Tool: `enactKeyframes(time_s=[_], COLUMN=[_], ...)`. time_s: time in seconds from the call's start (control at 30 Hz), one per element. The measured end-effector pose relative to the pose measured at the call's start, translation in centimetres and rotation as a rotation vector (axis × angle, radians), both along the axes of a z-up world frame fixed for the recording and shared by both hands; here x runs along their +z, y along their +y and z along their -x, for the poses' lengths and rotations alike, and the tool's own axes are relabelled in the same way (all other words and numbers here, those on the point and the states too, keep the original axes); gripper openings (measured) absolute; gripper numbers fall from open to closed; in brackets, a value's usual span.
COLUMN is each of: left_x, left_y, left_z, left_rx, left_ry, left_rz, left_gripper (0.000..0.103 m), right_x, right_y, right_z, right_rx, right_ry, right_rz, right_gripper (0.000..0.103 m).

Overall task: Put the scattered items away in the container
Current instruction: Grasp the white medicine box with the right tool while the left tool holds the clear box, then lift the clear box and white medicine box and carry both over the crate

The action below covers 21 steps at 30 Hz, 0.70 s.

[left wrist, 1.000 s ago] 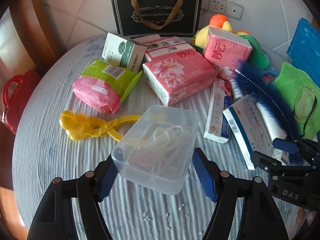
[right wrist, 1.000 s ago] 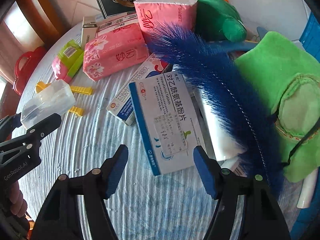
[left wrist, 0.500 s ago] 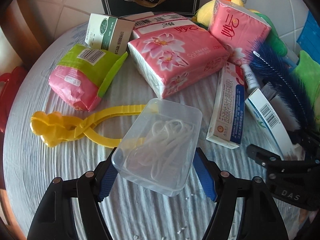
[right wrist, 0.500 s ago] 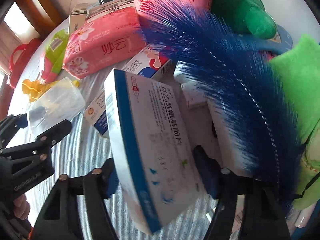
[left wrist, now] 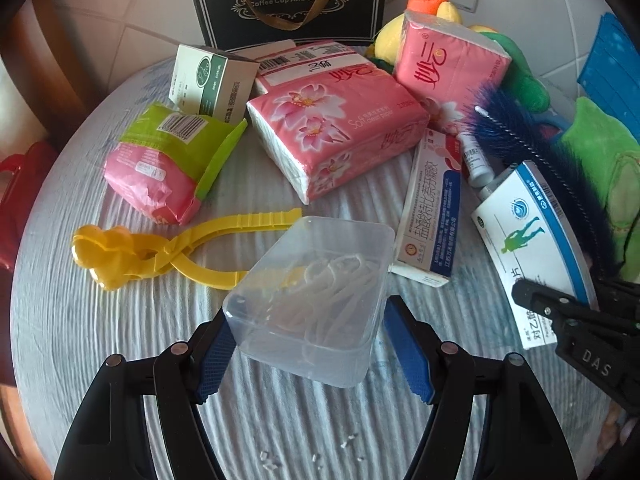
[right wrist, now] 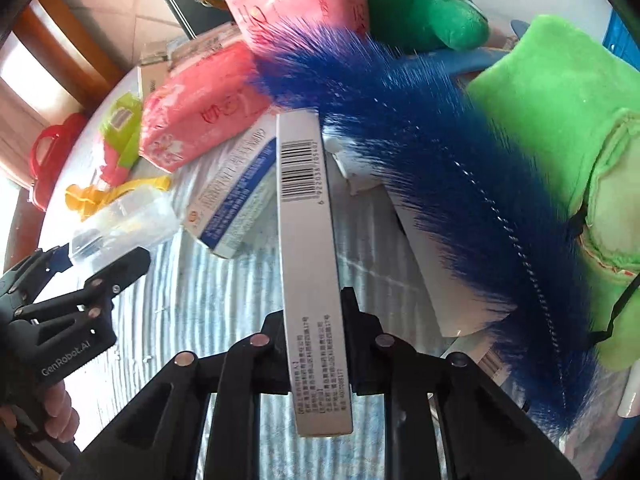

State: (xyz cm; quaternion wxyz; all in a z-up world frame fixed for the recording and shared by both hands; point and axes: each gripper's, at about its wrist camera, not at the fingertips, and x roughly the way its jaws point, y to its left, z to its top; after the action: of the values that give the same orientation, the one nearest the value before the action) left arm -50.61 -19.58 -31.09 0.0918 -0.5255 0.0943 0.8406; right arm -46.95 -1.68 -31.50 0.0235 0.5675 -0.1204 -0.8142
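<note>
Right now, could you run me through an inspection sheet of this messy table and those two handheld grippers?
Surface: round table with a ribbed pale cloth, small white crumbs near the front.
Job's things: clear plastic container holding white strips; flat white-and-blue medicine box.
Clutter: pink tissue packs, yellow plastic tongs, blue bristle brush, green cloth, plush toy, more boxes.
Grippers: left gripper on either side of the container; right gripper shut on the medicine box's edge.
Cables: nothing seen.
Surroundings: black gift bag, wall sockets, tiled wall.
</note>
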Motion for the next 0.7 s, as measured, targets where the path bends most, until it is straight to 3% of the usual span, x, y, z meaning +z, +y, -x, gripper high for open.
enactKeyframes(time_s=[0.47, 0.7], left_x=[8.8, 12.9], left_y=[-1.0, -0.2], left_z=[-6.2, -11.2], left_rx=[-0.002, 0.036], left_ry=[0.208, 0.318], left_rz=[-0.016, -0.029], left_gripper=[0.068, 0.068], right_x=[10.0, 12.9], right_y=[-0.1, -1.1], right_z=[-5.6, -8.3], right_rx=[0.043, 0.098], right_ry=[0.216, 0.307], right_rz=[-0.006, -0.016], right_gripper=[0.017, 0.017])
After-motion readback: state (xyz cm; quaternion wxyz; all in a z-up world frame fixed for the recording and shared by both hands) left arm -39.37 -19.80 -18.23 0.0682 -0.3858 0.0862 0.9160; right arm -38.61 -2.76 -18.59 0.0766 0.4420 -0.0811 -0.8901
